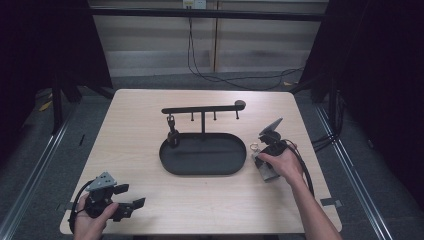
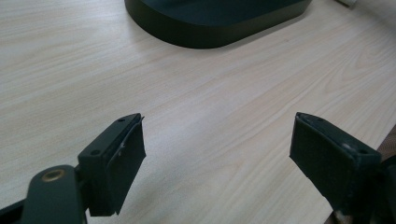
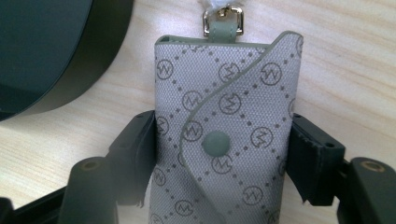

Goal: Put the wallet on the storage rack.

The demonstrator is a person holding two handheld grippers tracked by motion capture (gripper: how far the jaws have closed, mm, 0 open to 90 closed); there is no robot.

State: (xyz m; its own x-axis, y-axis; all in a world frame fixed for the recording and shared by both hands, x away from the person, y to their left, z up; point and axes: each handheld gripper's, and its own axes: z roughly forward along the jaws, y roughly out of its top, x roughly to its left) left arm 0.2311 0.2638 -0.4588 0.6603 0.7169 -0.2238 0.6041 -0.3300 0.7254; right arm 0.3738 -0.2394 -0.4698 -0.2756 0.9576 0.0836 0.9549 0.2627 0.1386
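Observation:
A grey monogram key pouch (image 3: 224,93) with a snap flap and a gold buckle ring lies on the table just right of a black oval tray (image 3: 56,56). My right gripper (image 3: 224,149) is shut on the pouch, its pads pressing on both long sides. From above, the right gripper (image 1: 266,161) and the pouch (image 1: 266,172) sit at the tray's right end, under the person's hand. My left gripper (image 1: 134,196) rests near the front left corner. Its jaws stand wide open over bare wood (image 2: 217,135), and nothing is between them.
The tray (image 1: 202,172) carries a black stand with a hook bar (image 1: 202,108). A dark item (image 1: 172,132) hangs from the bar's left hook. The tray's near rim (image 2: 210,28) shows beyond the left jaws. Cables lie on the floor behind the table.

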